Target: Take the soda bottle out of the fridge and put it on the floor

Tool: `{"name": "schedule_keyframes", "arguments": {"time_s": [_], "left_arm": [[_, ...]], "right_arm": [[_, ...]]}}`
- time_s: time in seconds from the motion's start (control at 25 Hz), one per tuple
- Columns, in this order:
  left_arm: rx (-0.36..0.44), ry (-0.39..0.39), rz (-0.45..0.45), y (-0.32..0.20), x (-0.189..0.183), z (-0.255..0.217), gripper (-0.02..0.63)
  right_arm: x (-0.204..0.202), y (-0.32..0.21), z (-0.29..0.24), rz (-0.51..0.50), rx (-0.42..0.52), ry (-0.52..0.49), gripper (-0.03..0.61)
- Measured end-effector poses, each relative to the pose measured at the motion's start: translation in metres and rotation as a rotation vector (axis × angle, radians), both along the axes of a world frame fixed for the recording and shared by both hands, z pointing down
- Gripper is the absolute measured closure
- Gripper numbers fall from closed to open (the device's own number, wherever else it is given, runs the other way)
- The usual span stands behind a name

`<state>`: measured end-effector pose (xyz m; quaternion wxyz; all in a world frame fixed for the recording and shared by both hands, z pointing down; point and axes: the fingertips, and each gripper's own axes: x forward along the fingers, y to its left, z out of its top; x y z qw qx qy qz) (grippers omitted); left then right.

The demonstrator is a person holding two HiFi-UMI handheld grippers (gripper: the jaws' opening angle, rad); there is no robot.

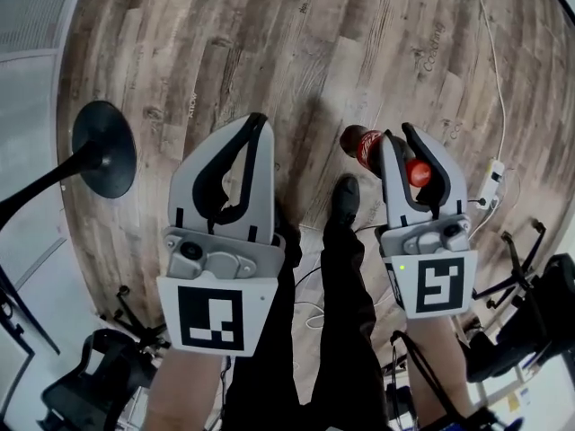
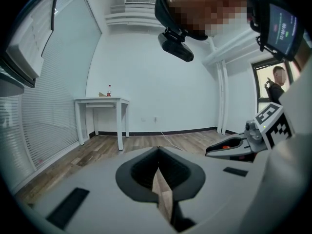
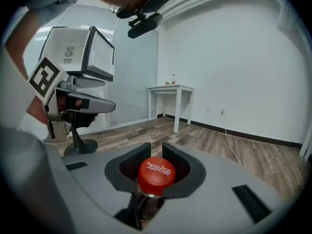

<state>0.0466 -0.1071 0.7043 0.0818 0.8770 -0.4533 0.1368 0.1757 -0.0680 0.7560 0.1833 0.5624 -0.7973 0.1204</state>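
The soda bottle [image 1: 363, 146] has a red cap [image 3: 156, 175] and dark drink inside. My right gripper [image 1: 401, 135] is shut on its neck just under the cap, and the body hangs below the jaws above the wooden floor [image 1: 296, 43]. In the right gripper view the cap sits in the notch of the right gripper [image 3: 156, 151]. My left gripper [image 1: 260, 122] hangs beside it on the left, its jaws together with nothing in them; the left gripper [image 2: 158, 151] shows only a thin slit in its own view.
A black round stand base [image 1: 105, 148] rests on the floor at left. A white power strip [image 1: 490, 183] with its cable lies at right. The person's black shoe [image 1: 344, 196] is between the grippers. A white table [image 2: 101, 101] stands by the far wall, the white fridge [image 3: 73, 48] up left.
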Motion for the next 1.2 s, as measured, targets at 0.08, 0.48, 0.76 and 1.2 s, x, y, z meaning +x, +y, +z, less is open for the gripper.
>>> {"name": "schedule_keyframes", "arguments": {"time_s": [0.08, 0.48, 0.76, 1.2], "left_arm": [[-0.005, -0.006, 0.004, 0.000, -0.001, 0.015, 0.601], [-0.025, -0.015, -0.014, -0.003, -0.010, 0.079, 0.601], [-0.042, -0.027, 0.001, -0.002, -0.010, 0.117, 0.601], [-0.086, -0.036, 0.029, 0.012, -0.009, 0.170, 0.601]], "right_arm": [[0.000, -0.002, 0.012, 0.004, 0.007, 0.003, 0.489], [0.002, 0.005, 0.080, 0.020, -0.032, 0.012, 0.491], [0.003, 0.008, 0.121, 0.033, -0.054, 0.020, 0.491], [0.007, 0.015, 0.177, 0.044, -0.086, 0.035, 0.491]]}}
